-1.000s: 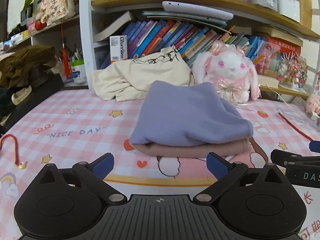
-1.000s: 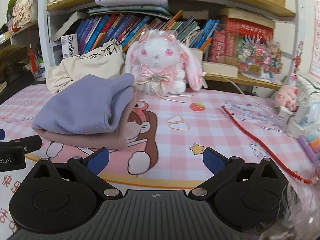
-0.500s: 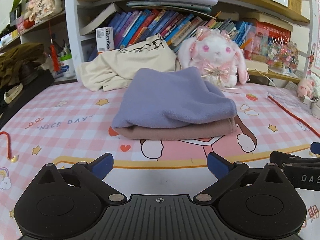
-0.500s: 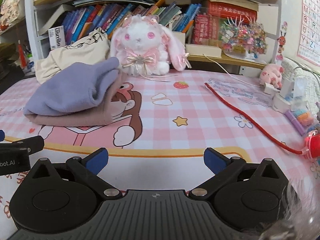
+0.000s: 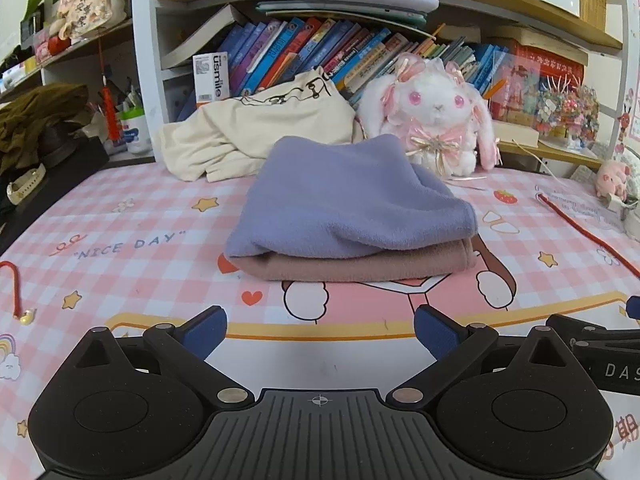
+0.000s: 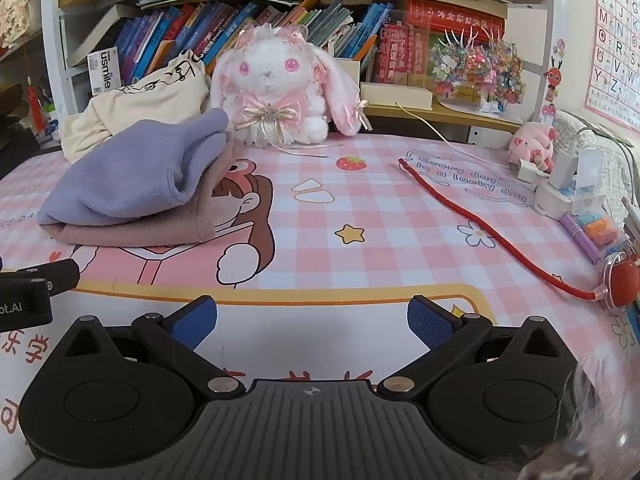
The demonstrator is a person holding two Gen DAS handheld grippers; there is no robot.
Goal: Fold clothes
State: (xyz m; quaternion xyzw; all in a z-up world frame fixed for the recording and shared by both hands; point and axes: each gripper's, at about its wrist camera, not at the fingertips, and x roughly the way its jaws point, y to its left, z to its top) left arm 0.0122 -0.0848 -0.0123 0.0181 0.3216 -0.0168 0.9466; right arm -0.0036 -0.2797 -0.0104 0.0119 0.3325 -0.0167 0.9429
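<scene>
A folded lavender garment lies stacked on a folded dusty-pink one in the middle of the pink checked mat, both squared off and looking done. Behind them, against the bookshelf, a cream garment sits crumpled beside a plush rabbit, so that piece seems left to fold. The left gripper and right gripper hover near the mat's front edge, fingers spread, grasping nothing

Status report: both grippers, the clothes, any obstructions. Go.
Left gripper open, empty; right gripper open, empty. Purple garment folded atop folded pink garment, cream garment crumpled behind. Nothing between jaws and stack.
</scene>
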